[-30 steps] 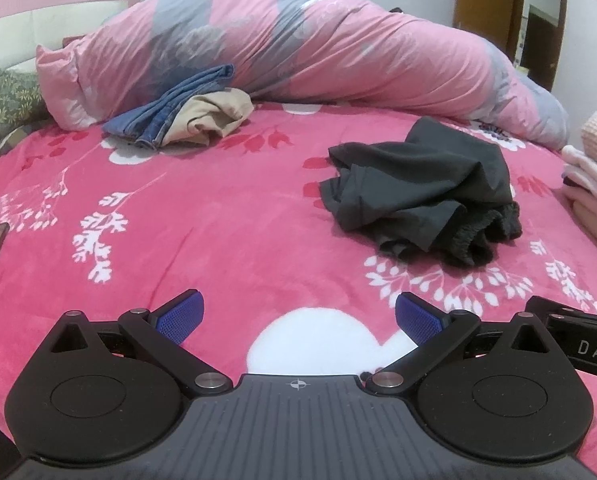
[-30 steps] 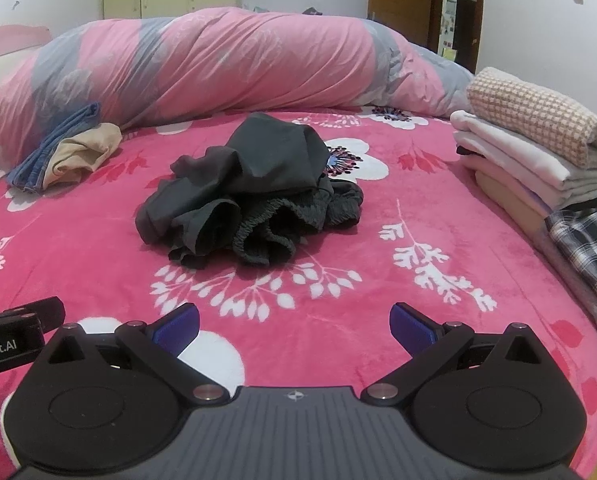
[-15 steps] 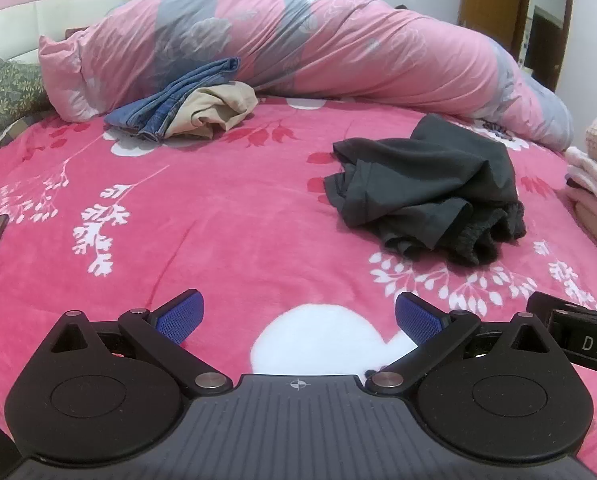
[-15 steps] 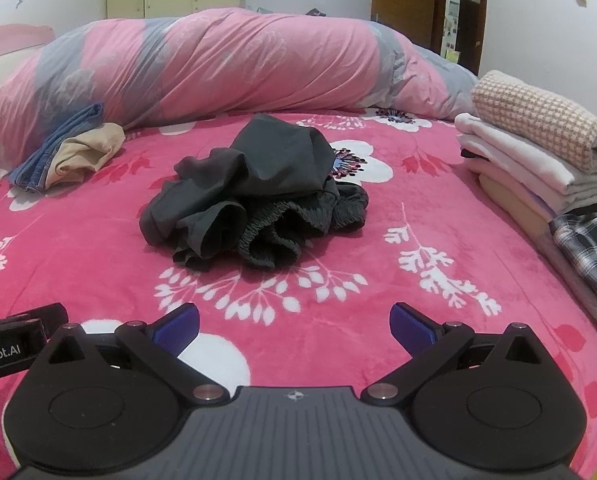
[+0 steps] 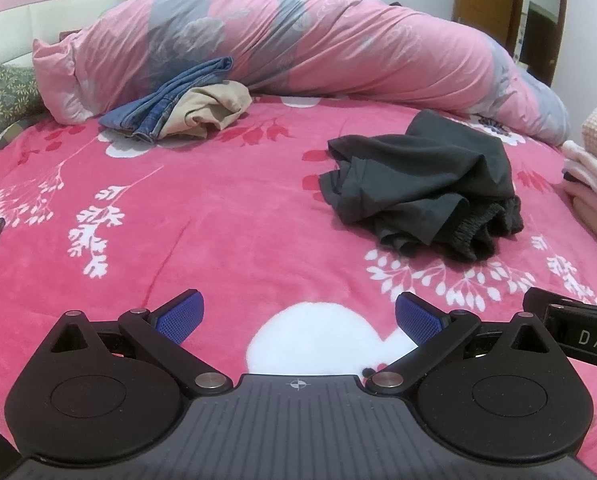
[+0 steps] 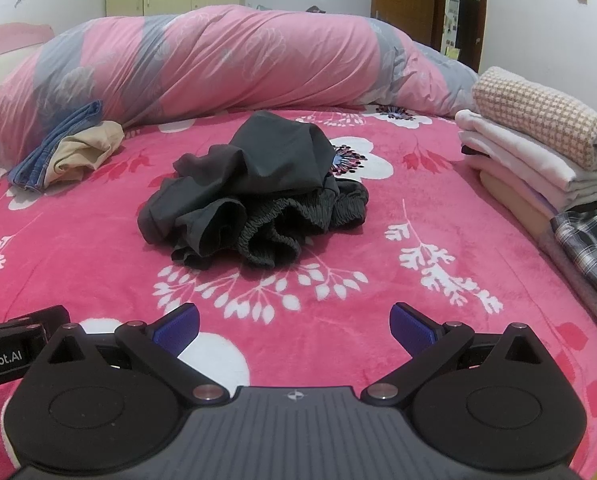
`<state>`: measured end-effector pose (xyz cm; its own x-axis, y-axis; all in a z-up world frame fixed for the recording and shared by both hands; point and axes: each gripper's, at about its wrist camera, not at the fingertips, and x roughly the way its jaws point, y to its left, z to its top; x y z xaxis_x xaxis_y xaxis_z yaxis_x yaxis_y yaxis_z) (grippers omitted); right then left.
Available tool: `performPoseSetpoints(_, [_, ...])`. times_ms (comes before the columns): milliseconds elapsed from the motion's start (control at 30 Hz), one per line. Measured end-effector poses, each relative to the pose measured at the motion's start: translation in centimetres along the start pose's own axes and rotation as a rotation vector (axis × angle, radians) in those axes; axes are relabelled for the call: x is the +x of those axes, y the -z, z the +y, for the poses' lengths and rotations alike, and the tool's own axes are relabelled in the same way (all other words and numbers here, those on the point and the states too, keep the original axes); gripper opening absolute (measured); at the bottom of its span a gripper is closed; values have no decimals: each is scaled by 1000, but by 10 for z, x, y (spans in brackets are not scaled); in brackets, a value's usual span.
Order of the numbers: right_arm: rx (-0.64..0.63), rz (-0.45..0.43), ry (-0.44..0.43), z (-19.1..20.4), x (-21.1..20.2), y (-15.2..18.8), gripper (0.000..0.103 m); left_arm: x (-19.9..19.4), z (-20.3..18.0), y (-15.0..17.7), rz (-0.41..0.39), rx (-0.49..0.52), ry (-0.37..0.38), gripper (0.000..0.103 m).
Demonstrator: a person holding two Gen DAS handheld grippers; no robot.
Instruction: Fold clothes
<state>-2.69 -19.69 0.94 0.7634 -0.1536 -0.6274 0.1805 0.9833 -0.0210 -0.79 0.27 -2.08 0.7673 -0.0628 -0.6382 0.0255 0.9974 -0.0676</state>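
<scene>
A crumpled dark grey pair of shorts (image 5: 422, 188) (image 6: 254, 196) with an elastic waistband lies in a heap on the pink flowered blanket (image 5: 218, 216) (image 6: 378, 248). It sits ahead and to the right of my left gripper (image 5: 298, 316), and straight ahead of my right gripper (image 6: 294, 322). Both grippers hover over the near edge of the bed, open, with nothing between their blue pads. Each gripper's body shows at the edge of the other's view. Further back, blue jeans (image 5: 166, 100) (image 6: 54, 148) and a beige garment (image 5: 214, 108) (image 6: 82, 152) lie bunched together.
A rolled pink and grey duvet (image 5: 298, 52) (image 6: 218, 60) runs across the back of the bed. A stack of folded clothes (image 6: 538, 148) (image 5: 594, 168) stands at the right edge, with a plaid piece (image 6: 590, 248) in front. A patterned pillow (image 5: 2, 96) lies far left.
Both grippers have edged forward toward the grey shorts, which now look slightly nearer. The jaws have stayed open and the clothes have not moved.
</scene>
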Motion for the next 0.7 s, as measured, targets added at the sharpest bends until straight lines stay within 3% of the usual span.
performPoseSetpoints(700, [0,1,0,0,5,-3,103,5,-3,-1,5,24,-4,103])
